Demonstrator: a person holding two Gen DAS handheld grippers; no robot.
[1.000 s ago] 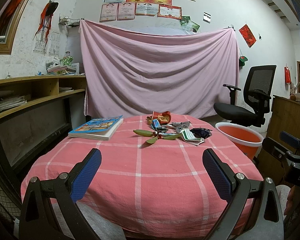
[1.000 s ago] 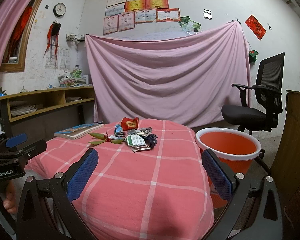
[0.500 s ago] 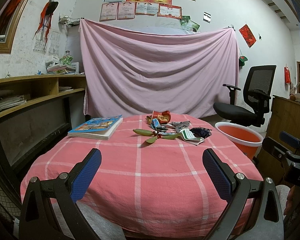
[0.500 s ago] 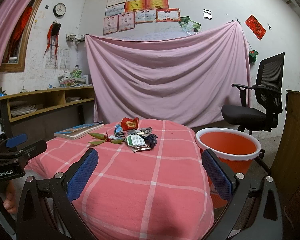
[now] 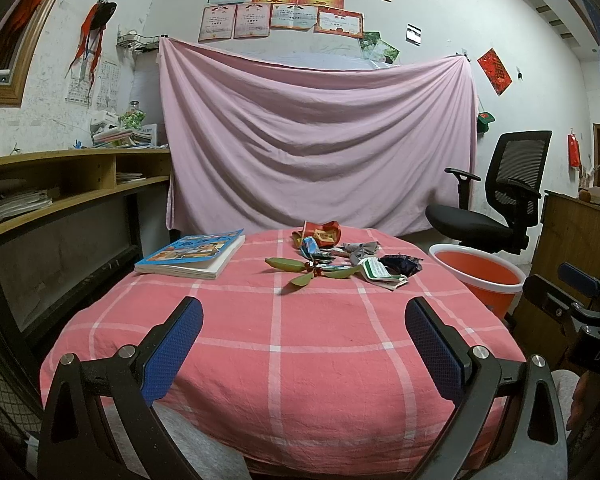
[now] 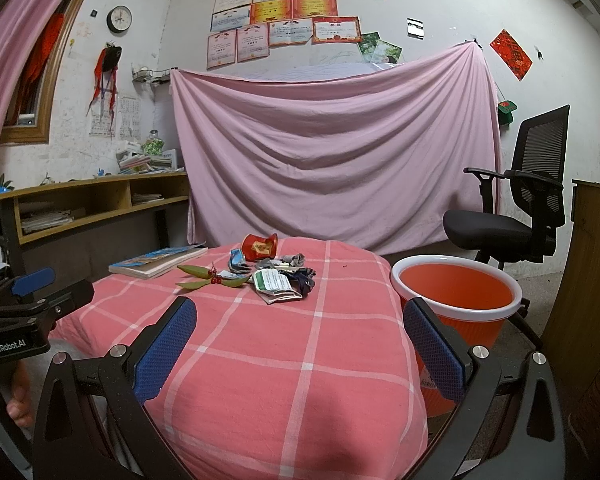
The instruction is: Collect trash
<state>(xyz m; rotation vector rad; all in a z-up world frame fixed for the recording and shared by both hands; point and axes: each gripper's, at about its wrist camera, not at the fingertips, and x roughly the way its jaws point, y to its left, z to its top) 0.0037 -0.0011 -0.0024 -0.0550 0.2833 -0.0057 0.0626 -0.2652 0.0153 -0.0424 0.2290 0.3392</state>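
Left wrist view: the left gripper (image 5: 302, 338) hangs with its blue-padded fingers (image 5: 172, 344) spread wide and holding nothing, low over the near edge of a table (image 5: 284, 360) draped in a red checked cloth. Bare cloth fills the near half. Toward the far side lies the trash pile (image 5: 352, 258): green leaves with red berries (image 5: 306, 270), a green-and-white wrapper (image 5: 378, 272), dark crumpled scraps and a crushed red packet (image 5: 324, 234). A book (image 5: 190, 254) rests well apart from the pile, at the table's far left. Off the right edge an orange bucket (image 5: 478, 274) stands on the floor, with a black office chair (image 5: 496, 208) behind it and a pink sheet (image 5: 316, 136) across the back wall. Wooden shelves (image 5: 72, 184) line the left wall. In the right wrist view, the right gripper (image 6: 300, 338) is likewise spread apart and empty, over the table's near right corner. That angle shows the bucket's (image 6: 456, 292) open mouth, just beside the table edge, and the other gripper's body at far left held by a hand (image 6: 18, 396).
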